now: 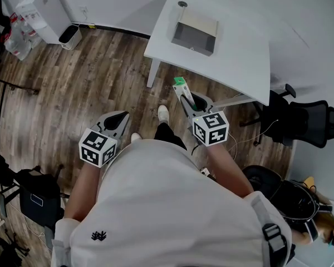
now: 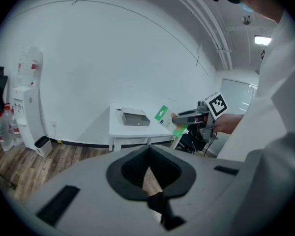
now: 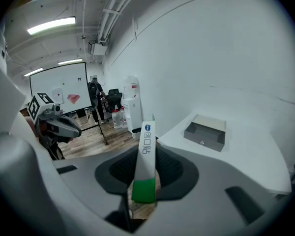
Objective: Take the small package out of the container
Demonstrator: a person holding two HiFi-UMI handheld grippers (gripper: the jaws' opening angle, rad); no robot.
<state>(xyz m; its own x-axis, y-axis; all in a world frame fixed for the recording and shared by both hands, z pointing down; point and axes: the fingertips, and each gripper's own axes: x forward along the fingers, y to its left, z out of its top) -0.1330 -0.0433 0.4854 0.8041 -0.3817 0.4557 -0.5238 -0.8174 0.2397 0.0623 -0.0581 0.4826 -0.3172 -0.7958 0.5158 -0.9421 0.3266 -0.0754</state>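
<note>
The right gripper (image 1: 188, 100) is clamped on the small flat white and green package (image 1: 181, 87), which stands up from between its jaws, pinched at its lower end. The package hangs in the air above the brown wood-plank floor (image 1: 72, 88), just off the near edge of the white counter (image 1: 239, 54) and clear of everything on it. The grey open-topped rectangular container (image 1: 195, 32) sits on that counter, well apart from the package.

The left gripper (image 1: 119, 118) is held lower and to the left, over the floor. Its jaws are drawn together to a point and nothing sits between them. Both grippers point forward and slightly down from the person's hands. A black office chair (image 1: 309, 121) stands to the right of the counter.
</note>
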